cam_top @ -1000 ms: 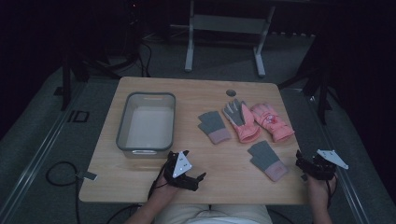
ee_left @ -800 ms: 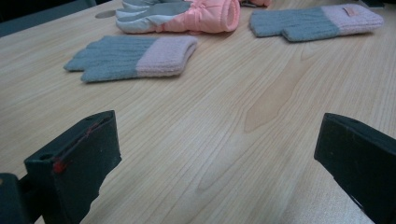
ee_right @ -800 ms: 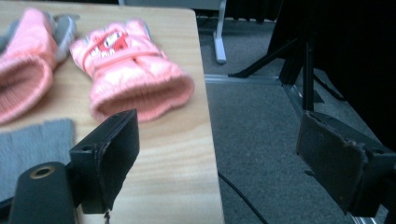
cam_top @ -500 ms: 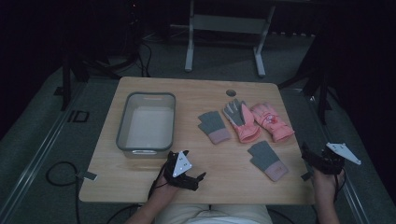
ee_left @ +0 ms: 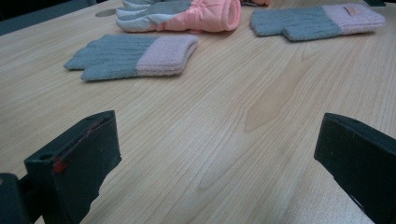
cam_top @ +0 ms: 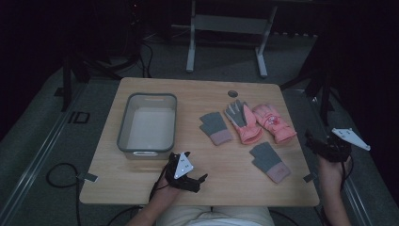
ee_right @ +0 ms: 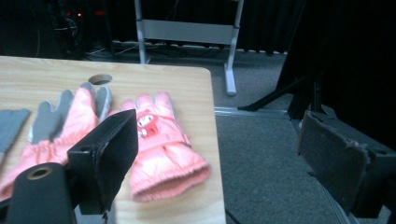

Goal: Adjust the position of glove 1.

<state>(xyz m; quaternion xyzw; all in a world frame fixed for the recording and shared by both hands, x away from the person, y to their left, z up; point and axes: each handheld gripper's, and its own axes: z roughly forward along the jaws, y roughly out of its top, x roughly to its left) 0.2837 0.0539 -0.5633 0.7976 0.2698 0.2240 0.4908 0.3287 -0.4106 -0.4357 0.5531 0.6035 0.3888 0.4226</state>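
Starting at the left of the light wooden table (cam_top: 141, 188), a grey rectangular plastic bin (cam_top: 123, 126) is seen standing empty, with the left gripper (cam_top: 200, 181) held low over the near edge just in front of it, its jaws spread wide and nothing between them. In the left gripper view, a grey knitted glove with a pink cuff (ee_left: 133, 56) is seen lying flat ahead of those jaws, apart from them. Further right, at mid-table, a pink padded glove with grey fingers (cam_top: 242, 121) is laid palm up, touching a second pink padded glove with a small red print (cam_top: 273, 122) beside it. Nearer the front edge, another grey knitted glove with a pink cuff (cam_top: 269, 161) is placed on its own. Past the table's right edge, the right gripper (cam_top: 313, 143) is held above the floor, its jaws also parted and empty, with the printed pink glove seen close before it in the right gripper view.
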